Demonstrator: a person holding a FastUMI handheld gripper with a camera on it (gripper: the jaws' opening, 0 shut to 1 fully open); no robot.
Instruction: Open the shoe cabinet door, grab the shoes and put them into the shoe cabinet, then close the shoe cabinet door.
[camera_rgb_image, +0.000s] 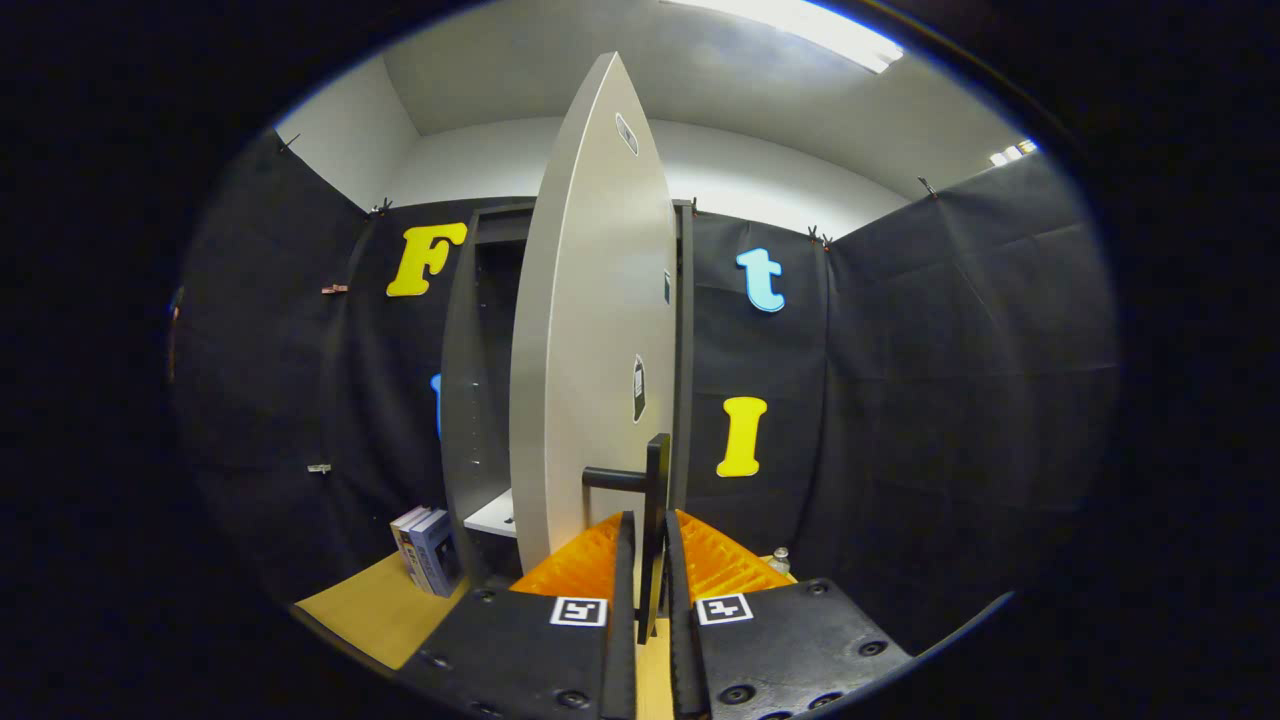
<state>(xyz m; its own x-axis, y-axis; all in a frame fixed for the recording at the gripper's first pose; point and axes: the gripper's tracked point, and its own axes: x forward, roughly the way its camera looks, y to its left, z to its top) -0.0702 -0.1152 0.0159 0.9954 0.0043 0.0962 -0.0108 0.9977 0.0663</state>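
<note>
door handle: dark bar handle (655, 500) stands upright off the door's free edge, right between the fingers, its lower end running down into the gap between them.
gripper: gripper (647, 540) fingers are drawn in close on either side of the handle bar; they look clamped on it, both pads against it as far as I can judge.
door: pale grey cabinet door (595, 330) swung partway out, seen nearly edge-on, free edge toward the camera.
cabinet: shoe cabinet (480, 380), dark carcass, stands behind the door against the booth wall; interior open to the left of the door, a light shelf (495, 515) low inside.
shoes: can't spot any from here.
other: books (428, 550) upright at the cabinet's left foot on the tan floor panel (375, 610); small bottle (780, 560) low beside the cabinet's right side.
step: door-opening, mid-swing by my read — first step of the task, shoes not yet loaded.
next move: likely keep the grip, pull along the hinge arc until the opening is wide enough, then let go of the handle and go for the shoes.
watch: pulling straight rather than along the arc could slip the handle out of the pads.
</note>
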